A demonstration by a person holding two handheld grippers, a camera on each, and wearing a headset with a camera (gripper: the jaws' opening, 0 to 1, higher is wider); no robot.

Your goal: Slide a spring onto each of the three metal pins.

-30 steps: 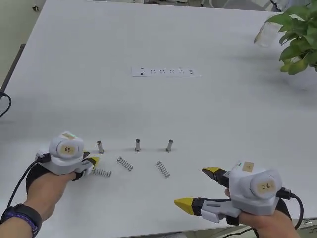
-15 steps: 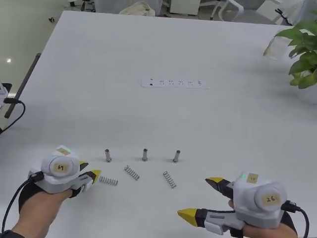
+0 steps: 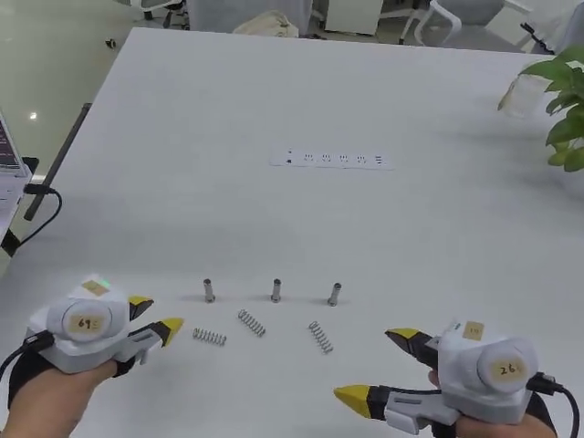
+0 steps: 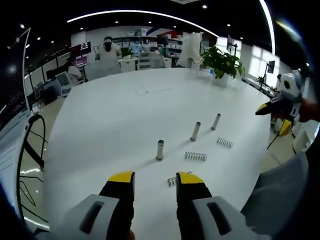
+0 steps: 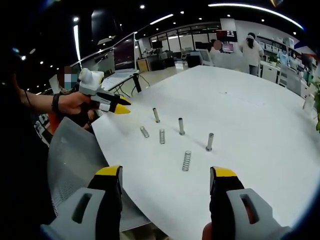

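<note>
Three short metal pins stand upright in a row on the white table: left pin [image 3: 209, 290], middle pin [image 3: 276, 290], right pin [image 3: 335, 294]. In front of them lie three loose springs: left [image 3: 209, 337], middle [image 3: 251, 322] and right [image 3: 320, 336]. My left gripper [image 3: 157, 314] is open and empty, just left of the left spring. In the left gripper view that spring [image 4: 171, 180] peeks out beside its right fingertip [image 4: 189, 178], with the nearest pin [image 4: 159, 150] ahead. My right gripper [image 3: 376, 367] is wide open and empty, right of the springs. It faces the right spring [image 5: 187, 160].
A white power strip [image 3: 334, 160] lies flat in the middle of the table. A potted plant [image 3: 570, 100] stands at the far right edge. A black cable [image 3: 41, 205] hangs off the left edge. People and desks fill the room beyond the table.
The head camera has tilted up, so everything sits lower in the picture. My left gripper has drawn back a little to the left, away from the left spring. The springs and pins have not moved.
</note>
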